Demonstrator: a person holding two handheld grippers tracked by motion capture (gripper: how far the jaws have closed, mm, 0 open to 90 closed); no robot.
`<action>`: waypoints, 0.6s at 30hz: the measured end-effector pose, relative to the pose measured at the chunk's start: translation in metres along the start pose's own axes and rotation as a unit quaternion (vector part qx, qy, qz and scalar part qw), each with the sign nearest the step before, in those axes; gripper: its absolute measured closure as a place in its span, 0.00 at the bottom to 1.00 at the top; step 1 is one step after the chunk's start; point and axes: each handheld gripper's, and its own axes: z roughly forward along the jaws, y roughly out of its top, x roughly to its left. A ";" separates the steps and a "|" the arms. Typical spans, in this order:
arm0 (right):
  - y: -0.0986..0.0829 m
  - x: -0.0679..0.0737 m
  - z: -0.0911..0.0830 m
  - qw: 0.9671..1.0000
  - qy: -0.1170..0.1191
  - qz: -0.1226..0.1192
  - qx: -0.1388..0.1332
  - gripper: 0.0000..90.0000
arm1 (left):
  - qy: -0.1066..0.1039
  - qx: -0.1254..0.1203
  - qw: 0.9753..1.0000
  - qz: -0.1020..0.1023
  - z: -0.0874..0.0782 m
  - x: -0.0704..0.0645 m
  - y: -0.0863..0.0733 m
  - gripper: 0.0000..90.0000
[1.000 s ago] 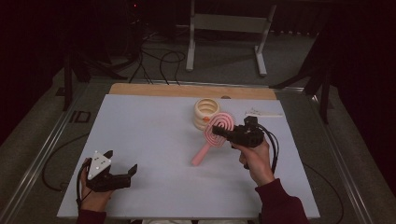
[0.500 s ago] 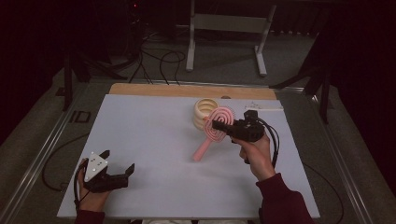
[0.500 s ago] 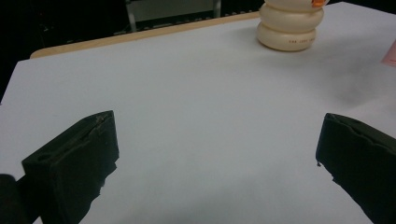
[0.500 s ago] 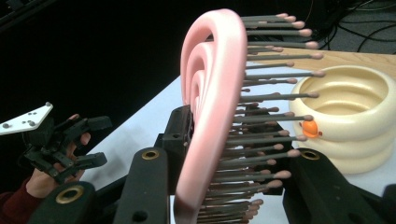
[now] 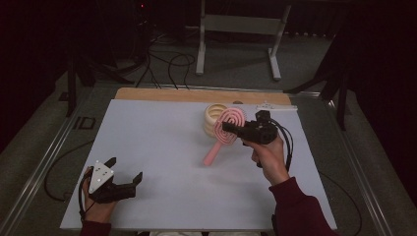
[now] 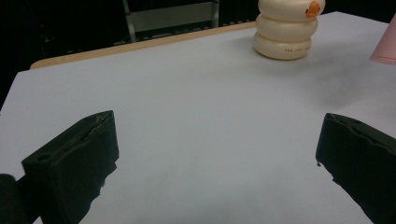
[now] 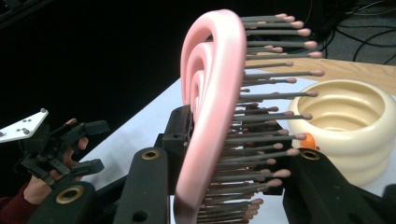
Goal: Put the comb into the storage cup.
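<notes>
Since a second ago, the right tool (image 5: 231, 127) has been carrying the pink hairbrush (image 5: 225, 132) a little farther up and toward the far side, so its head is now overlapping the cream ringed holder (image 5: 212, 118) in the high view. I am clamping the right tool on the brush head, one jaw on the smooth back and one against the bristles, with the handle hanging down toward the near left; gripping at the head is probably leaving the handle free to drop into the holder's opening. The left tool (image 5: 124, 173) has drifted slightly nearer and is resting with its jaws spread wide, gripping nothing, at the near left of the desk (image 5: 162, 147), well clear of the working side.
</notes>
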 end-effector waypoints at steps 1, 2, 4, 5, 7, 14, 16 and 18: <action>0.001 0.000 0.000 1.000 0.000 -0.001 0.001 0.71 | -0.001 -0.001 1.000 0.000 0.001 0.000 0.000 0.00; 0.002 0.000 0.001 1.000 0.000 -0.001 0.002 0.71 | -0.001 -0.001 1.000 0.000 0.001 -0.001 0.000 0.00; 0.003 0.000 0.002 1.000 0.000 -0.003 0.002 0.71 | -0.002 -0.001 1.000 0.000 0.001 -0.001 0.000 0.00; 0.004 0.000 0.003 1.000 -0.001 -0.002 0.003 0.71 | -0.002 -0.001 1.000 0.000 0.001 -0.001 0.000 0.00; 0.005 0.000 0.004 1.000 0.000 -0.003 0.003 0.71 | -0.002 0.001 1.000 0.001 0.002 -0.001 0.000 0.00; 0.012 0.001 0.007 1.000 -0.002 -0.006 0.005 0.71 | -0.002 0.003 1.000 0.001 0.003 -0.002 0.000 0.00; 0.014 0.000 0.008 1.000 -0.002 -0.008 0.004 0.71 | -0.002 0.002 1.000 0.001 0.003 -0.002 0.000 0.00; 0.015 0.001 0.008 1.000 -0.003 -0.007 0.005 0.71 | -0.002 0.003 1.000 0.000 0.003 -0.002 0.000 0.00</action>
